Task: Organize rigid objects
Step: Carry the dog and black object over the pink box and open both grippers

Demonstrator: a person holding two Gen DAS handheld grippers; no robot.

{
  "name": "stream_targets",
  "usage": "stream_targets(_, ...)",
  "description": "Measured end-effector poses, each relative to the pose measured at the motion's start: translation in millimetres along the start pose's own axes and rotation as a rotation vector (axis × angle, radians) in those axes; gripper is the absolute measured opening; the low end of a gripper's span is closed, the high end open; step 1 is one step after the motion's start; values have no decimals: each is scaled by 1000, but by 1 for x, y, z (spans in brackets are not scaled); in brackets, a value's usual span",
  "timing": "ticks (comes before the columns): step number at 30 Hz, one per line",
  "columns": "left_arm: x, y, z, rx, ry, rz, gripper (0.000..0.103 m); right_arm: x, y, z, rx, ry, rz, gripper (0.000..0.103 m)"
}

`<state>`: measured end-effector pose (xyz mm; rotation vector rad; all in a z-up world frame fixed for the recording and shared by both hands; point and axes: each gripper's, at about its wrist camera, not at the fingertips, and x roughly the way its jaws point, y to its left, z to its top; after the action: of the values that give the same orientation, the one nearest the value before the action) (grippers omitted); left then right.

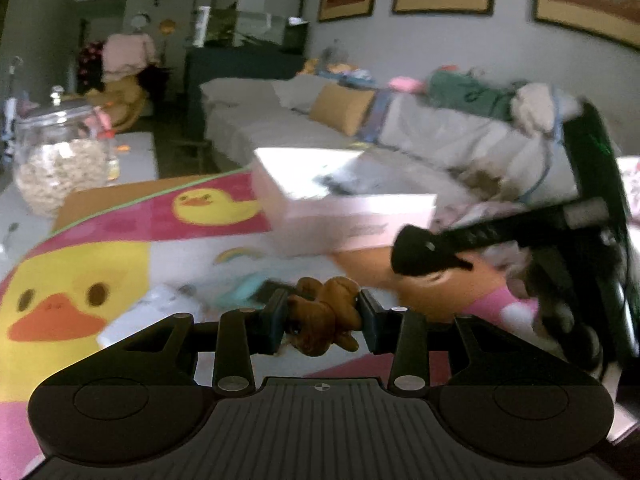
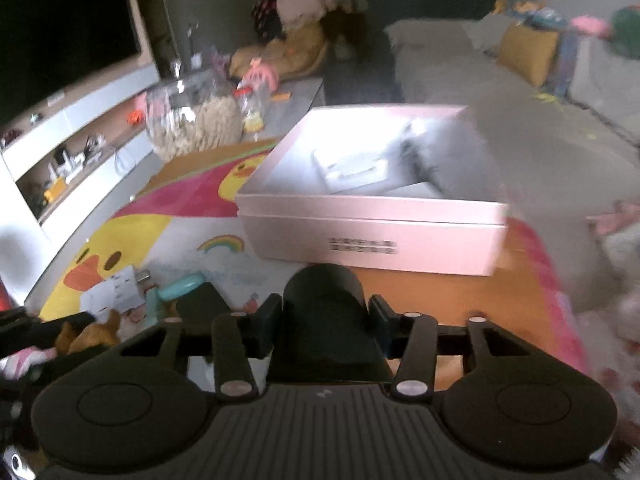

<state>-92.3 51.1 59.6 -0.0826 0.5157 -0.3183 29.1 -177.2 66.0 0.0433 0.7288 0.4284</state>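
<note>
The left gripper pinches a small brown plush-like figure; the right gripper clamps a black rounded plastic object. The open pink cardboard box lies straight ahead of the right fingers, nearer to them.

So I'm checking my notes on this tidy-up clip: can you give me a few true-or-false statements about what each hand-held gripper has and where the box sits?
1. The left hand-held gripper holds a small brown toy figure. True.
2. The right hand-held gripper is empty. False: a black rounded object sits between its pads.
3. The pink box rests on the duck-print mat. True.
4. The pink box is closed with a lid. False: it is open on top, with something white inside.
5. The glass jar stands inside the box. False: it stands beyond the mat's far edge.
</note>
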Motion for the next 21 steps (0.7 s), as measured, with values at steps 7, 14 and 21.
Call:
stream_targets(7,24,-23,72,39,-94,-64,42,-73,-26,-17,36,-179,-60,47)
stream_targets(14,95,-20,142,-16,-139,-19,42,-82,-30,-22,2,-231,-41,46)
stream_targets(21,133,-8,160,-78,-87,3,42,-64,-37,-29,15,-182,-73,46)
